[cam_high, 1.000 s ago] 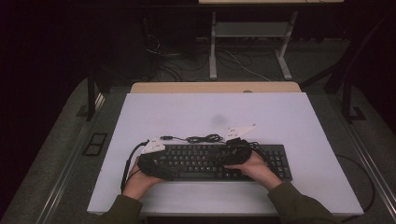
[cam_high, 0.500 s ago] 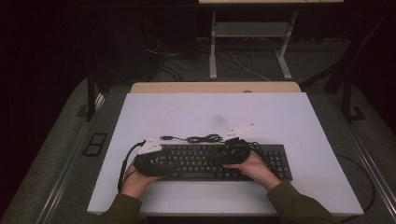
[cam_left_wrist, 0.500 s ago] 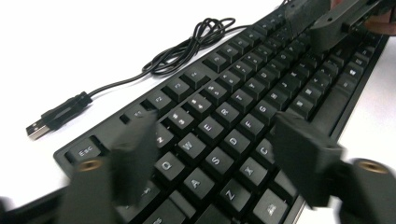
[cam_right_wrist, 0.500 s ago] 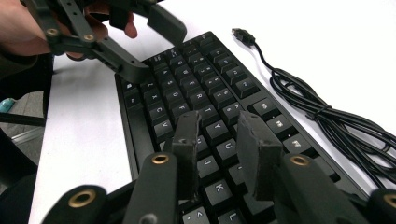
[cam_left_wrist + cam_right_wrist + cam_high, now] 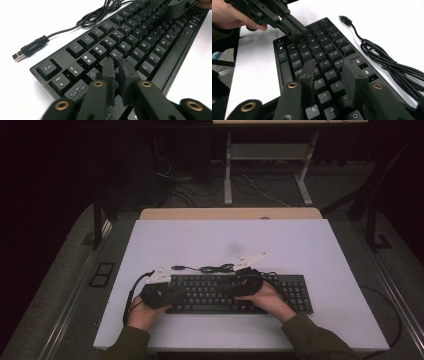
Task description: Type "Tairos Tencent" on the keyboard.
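Observation:
A black keyboard lies near the front of the white table. Its USB cable is coiled just behind it, with the plug free on the table. My left gripper hovers over the keyboard's left end, and its jaws are nearly together above the Q and W keys with nothing in them. My right gripper is over the middle keys. Its jaws stand apart above the Y and H keys, also with nothing in them. In the right gripper view, the left gripper points down at the number row.
The coiled cable lies close behind the keyboard's back edge. A wooden desk edge butts against the table's far side. Metal frame legs and loose floor cables sit beyond it. Bare white table surface stretches behind and to the right.
My left gripper has slid slightly left along the keyboard. The right gripper and the keyboard have hardly moved.

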